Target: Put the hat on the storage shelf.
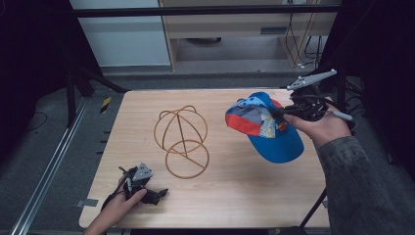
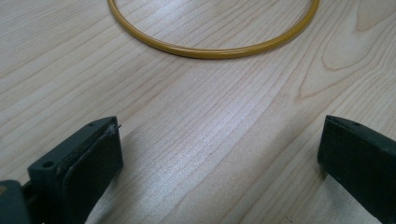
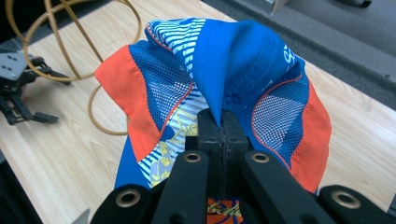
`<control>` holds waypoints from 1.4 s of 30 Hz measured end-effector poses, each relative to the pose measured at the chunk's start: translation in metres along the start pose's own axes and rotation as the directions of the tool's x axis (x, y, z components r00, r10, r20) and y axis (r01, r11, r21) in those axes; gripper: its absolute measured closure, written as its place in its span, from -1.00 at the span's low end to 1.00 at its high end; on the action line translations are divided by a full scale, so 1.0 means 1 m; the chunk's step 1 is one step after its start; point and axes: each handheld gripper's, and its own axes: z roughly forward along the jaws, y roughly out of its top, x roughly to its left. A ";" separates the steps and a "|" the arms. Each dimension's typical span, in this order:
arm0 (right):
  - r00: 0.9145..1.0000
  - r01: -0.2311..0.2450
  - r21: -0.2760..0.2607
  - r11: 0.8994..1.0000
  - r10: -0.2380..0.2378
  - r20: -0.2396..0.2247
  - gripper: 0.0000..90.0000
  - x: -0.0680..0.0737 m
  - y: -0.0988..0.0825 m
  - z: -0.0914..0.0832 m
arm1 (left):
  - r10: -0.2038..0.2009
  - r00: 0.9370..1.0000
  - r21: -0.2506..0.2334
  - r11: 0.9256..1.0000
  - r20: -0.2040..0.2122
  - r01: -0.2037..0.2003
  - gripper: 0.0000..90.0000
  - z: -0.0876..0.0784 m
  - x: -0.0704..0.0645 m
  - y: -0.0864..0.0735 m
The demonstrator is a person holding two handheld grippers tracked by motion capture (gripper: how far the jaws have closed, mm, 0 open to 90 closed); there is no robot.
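So the blue and orange cap (image 1: 266, 128) is pinched by the right hand-held gripper (image 1: 286, 111) on a fold of its blue fabric, jaws pressed tight together on the cloth, as seen close up in the right gripper view (image 3: 219, 70). It's held up off the desk (image 1: 235, 196) over the right half, with the brim hanging close to the right edge.

The gold wire hat stand (image 1: 182, 139) is sat mid-desk, well apart from the cap, so a wide strip of bare wood is left between them.

The left hand-held gripper (image 1: 155, 195) is rested near the front left corner, jaws spread wide with nothing between them, and the stand's base ring (image 2: 210, 46) is seen just ahead of it.
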 end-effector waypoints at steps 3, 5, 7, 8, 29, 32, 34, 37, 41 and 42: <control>1.000 0.006 -0.016 1.000 -0.006 -0.001 1.00 0.003 0.004 -0.003 | 0.000 1.000 0.000 1.000 0.000 0.000 -1.00 0.000 0.000 0.000; 1.000 0.014 -0.021 1.000 -0.014 -0.001 1.00 0.005 0.008 -0.004 | 0.000 1.000 0.000 1.000 0.000 0.000 -1.00 0.000 0.000 0.000; 1.000 0.017 -0.026 1.000 -0.017 0.001 1.00 0.006 0.011 -0.004 | 0.000 1.000 0.001 1.000 0.000 0.000 -1.00 0.000 0.000 0.000; 1.000 0.018 -0.033 0.999 -0.018 0.000 1.00 0.007 0.012 -0.004 | 0.000 1.000 0.002 1.000 0.001 0.000 -1.00 0.000 0.000 0.000; 0.997 0.069 -0.099 0.993 -0.073 -0.035 1.00 0.032 0.049 -0.002 | -0.003 1.000 0.003 1.000 -0.002 0.003 -1.00 0.000 0.000 0.000; 0.995 0.085 -0.113 0.990 -0.090 -0.041 1.00 0.037 0.055 -0.004 | -0.002 1.000 0.003 1.000 -0.001 0.002 -1.00 0.000 0.000 0.000; 0.994 0.091 -0.124 0.988 -0.097 -0.045 1.00 0.040 0.058 -0.004 | -0.002 1.000 0.003 1.000 -0.002 0.002 -1.00 0.000 0.000 0.000; 0.993 0.100 -0.132 0.986 -0.108 -0.050 1.00 0.045 0.063 -0.002 | -0.003 1.000 0.003 1.000 -0.002 0.003 -1.00 0.000 0.000 0.000; 0.990 0.118 -0.136 0.984 -0.127 -0.061 1.00 0.050 0.072 0.001 | -0.003 1.000 0.003 1.000 -0.001 0.003 -1.00 0.000 0.000 0.000; 0.990 0.120 -0.136 0.983 -0.130 -0.062 1.00 0.051 0.074 0.002 | -0.003 1.000 0.003 1.000 -0.001 0.003 -1.00 0.000 0.000 0.000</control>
